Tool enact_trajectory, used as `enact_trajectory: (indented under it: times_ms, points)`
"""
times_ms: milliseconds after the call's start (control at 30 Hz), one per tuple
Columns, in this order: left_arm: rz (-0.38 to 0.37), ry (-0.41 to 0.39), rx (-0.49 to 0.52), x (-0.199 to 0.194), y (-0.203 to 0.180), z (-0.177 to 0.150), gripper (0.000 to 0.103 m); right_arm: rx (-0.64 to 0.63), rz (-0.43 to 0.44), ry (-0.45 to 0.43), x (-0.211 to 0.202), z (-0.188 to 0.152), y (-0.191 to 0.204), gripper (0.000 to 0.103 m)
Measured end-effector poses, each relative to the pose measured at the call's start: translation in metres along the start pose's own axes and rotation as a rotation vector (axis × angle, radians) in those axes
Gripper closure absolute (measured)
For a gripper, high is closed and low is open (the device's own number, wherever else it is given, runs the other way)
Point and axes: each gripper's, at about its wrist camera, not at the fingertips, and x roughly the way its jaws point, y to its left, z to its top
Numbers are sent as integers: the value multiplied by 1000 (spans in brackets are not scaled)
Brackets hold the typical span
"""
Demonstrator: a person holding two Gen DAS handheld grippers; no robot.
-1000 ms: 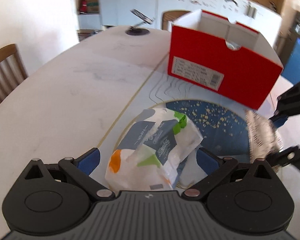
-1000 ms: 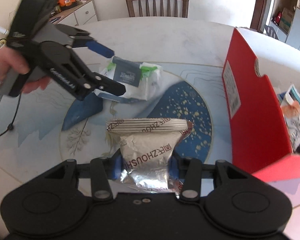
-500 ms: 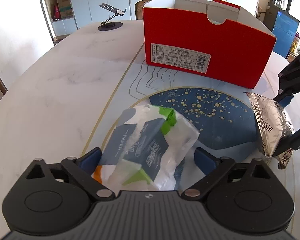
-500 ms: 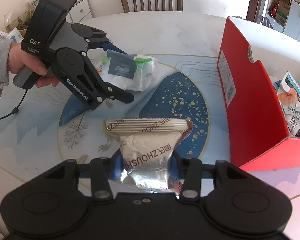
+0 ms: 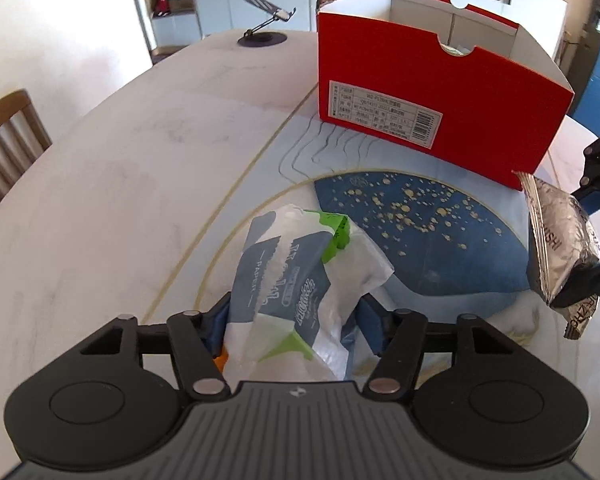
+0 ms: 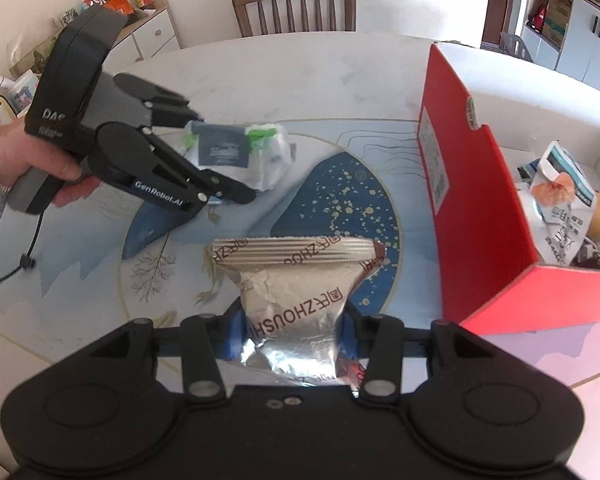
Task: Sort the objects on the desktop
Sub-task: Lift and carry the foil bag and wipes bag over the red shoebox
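Foil snack pouch (image 6: pixel 296 304) in right claw (image 6: pixel 290 332), left claw (image 5: pixel 294 320) closing on tissue pack (image 5: pixel 300 280)

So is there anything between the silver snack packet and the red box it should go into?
Nothing visible. The right gripper holds the silver snack packet beside the red box; only bare table mat lies between, and the box is open on top.

"GenRobot.AI" on left claw (image 6: pixel 220 188)
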Motion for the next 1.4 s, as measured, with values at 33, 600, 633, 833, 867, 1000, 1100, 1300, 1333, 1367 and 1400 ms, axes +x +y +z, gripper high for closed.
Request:
enact_trajectory:
  times_ms: [33, 600, 633, 833, 867, 1000, 1100, 1300, 1333, 1367, 1400]
  points:
    - [7, 8, -8, -3, -3, -1, 43, 1, 4, -3, -3, -1, -1, 58]
    - [70, 2, -142, -92, -90, 9, 43, 36, 12, -67, -71, -16, -15, 58]
    - [77, -1, -145, -97, -96, 12, 43, 33, 11, -73, -77, -16, -16, 58]
    - [111, -23, -228, -121, -118, 33, 43, 26, 1, -104, -105, -14, -28, 58]
    - [112, -30, -243, -124, -122, 37, 43, 31, 2, -109, -109, -14, -31, 58]
    - [138, -55, -300, -133, -136, 55, 43, 44, -4, -125, -122, -10, -44, 58]
    - [166, -66, -352, -133, -145, 71, 42, 61, -27, -129, -129, -5, -56, 58]
    - [155, -66, -500, -119, -154, 105, 42, 99, -90, -153, -143, 6, -85, 58]
    - [167, -70, -505, -117, -157, 113, 42, 107, -98, -156, -145, 7, -91, 58]
    - [172, -73, -514, -115, -158, 119, 42, 118, -102, -159, -146, 9, -98, 58]
    - [169, -78, -531, -112, -159, 126, 41, 125, -109, -161, -148, 11, -103, 58]
